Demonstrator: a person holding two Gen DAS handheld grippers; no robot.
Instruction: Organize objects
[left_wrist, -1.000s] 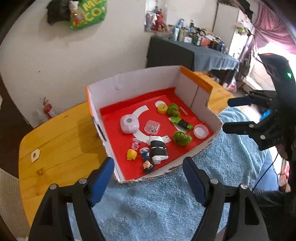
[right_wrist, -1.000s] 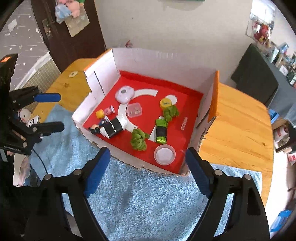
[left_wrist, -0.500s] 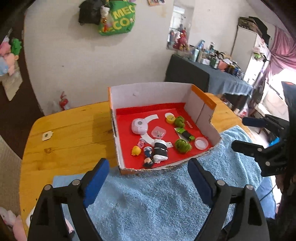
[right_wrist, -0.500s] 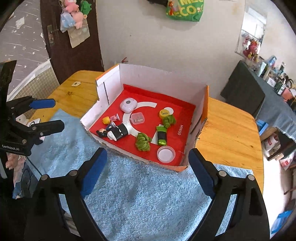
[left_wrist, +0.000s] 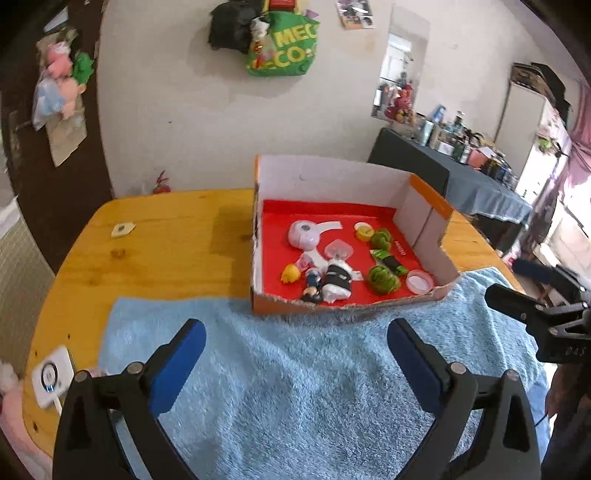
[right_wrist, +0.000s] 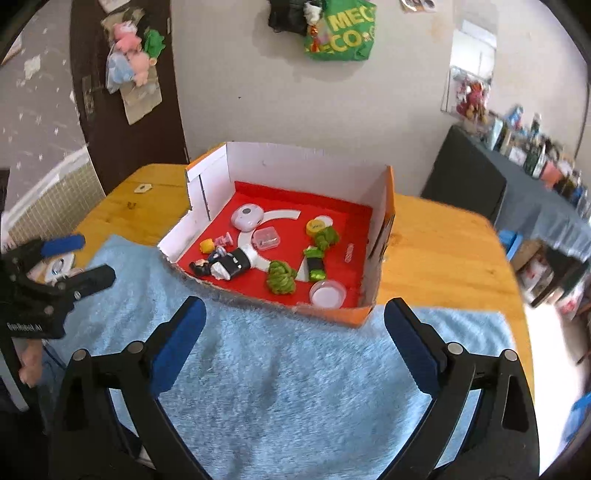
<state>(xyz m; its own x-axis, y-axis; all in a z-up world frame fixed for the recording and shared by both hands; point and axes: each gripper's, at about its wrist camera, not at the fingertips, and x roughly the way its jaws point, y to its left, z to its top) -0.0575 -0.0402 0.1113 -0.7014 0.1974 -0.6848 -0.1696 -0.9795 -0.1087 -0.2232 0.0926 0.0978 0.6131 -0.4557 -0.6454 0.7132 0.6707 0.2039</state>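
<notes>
A cardboard box (left_wrist: 332, 173) with a red floor stands on the wooden table, its near edge on a blue towel (left_wrist: 295, 369). In it lie several small things: a pale round case (left_wrist: 303, 233), a black-and-white figure (left_wrist: 334, 282), a green knot (left_wrist: 383, 279), a white cap (left_wrist: 419, 281), a yellow toy (left_wrist: 290, 274). The box (right_wrist: 306, 162) also shows in the right wrist view. My left gripper (left_wrist: 295, 334) is open and empty above the towel, back from the box. My right gripper (right_wrist: 291, 314) is open and empty, near the box's front edge.
A white round-buttoned device (left_wrist: 50, 374) lies at the table's left front corner. A small tag (left_wrist: 122, 229) lies on the bare wood left of the box. A dark cluttered side table (left_wrist: 461, 173) stands behind on the right. The wall is close behind the table.
Both grippers have pulled back and up from the box, which now looks smaller and farther. Both stay open and empty. The things in the box have not moved.
</notes>
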